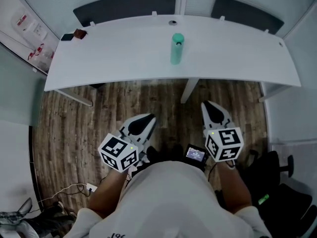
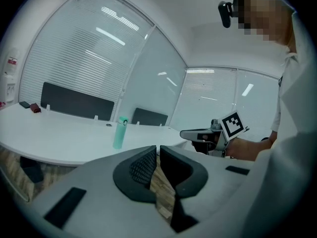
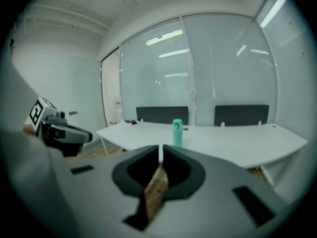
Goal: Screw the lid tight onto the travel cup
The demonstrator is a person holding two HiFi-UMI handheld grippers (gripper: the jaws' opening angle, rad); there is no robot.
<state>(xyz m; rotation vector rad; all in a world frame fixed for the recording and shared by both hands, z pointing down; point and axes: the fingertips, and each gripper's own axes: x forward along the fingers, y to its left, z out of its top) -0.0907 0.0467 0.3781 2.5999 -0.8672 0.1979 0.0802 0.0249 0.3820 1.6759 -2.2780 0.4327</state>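
Mint-green cylindrical travel cup (image 1: 177,48) stands upright far out on white tabletop (image 1: 114,53) — left tool (image 1: 147,119) and right tool (image 1: 209,105) both closed, empty, near the body. Risk: tall cup likely tips if closed tips nudge it on approach.

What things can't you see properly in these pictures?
- Travel cup: too small and far away in all three views to tell whether its lid is screwed tight.
- Small dark things at the far left corner of the table, head view: too small to name.
- Floor under the table, head view: hidden by the tabletop.
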